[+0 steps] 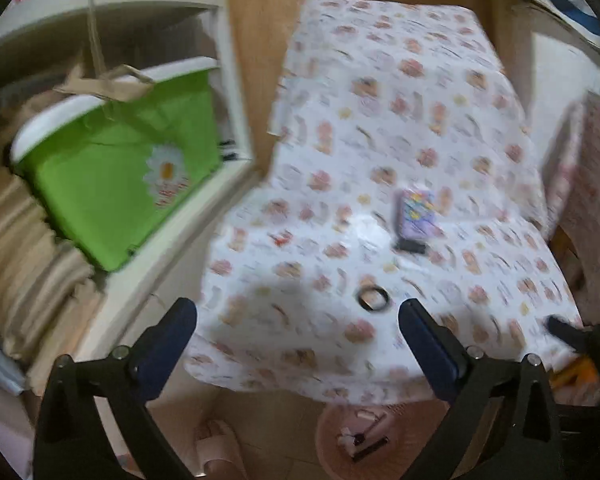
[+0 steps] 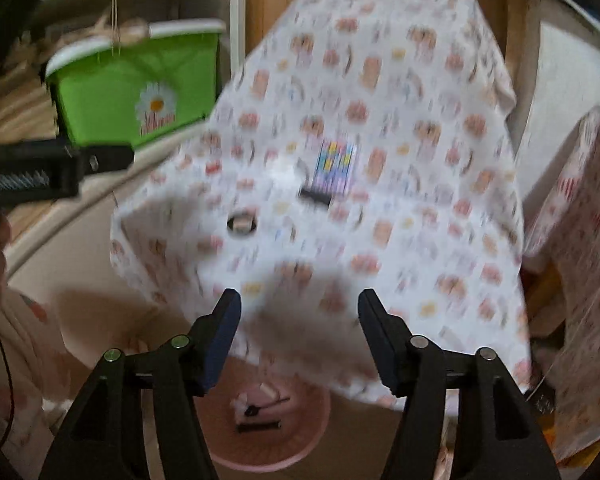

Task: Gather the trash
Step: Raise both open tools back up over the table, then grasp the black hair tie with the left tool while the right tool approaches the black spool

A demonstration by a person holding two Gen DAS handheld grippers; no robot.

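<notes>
A colourful purple packet (image 1: 414, 216) (image 2: 336, 168) lies on the table with a patterned cloth (image 1: 380, 140) (image 2: 380, 220), a small black piece (image 1: 410, 246) (image 2: 315, 197) at its near end. A black ring (image 1: 373, 298) (image 2: 242, 222) lies nearer the front edge. A pink bin (image 1: 332, 428) (image 2: 312, 436) stands on the floor below the front edge with some scraps inside. My left gripper (image 1: 298, 320) is open and empty above the front edge. My right gripper (image 2: 299, 312) is open and empty, also at the front edge. Both views are blurred.
A green bag with a daisy (image 1: 116, 172) (image 2: 140, 88) sits on a white shelf unit (image 1: 204, 208) at the left. Folded cloths (image 1: 24, 240) are stacked beside it. Another cloth-covered piece (image 2: 580, 208) stands at the right. The left gripper's body (image 2: 40, 172) shows at left.
</notes>
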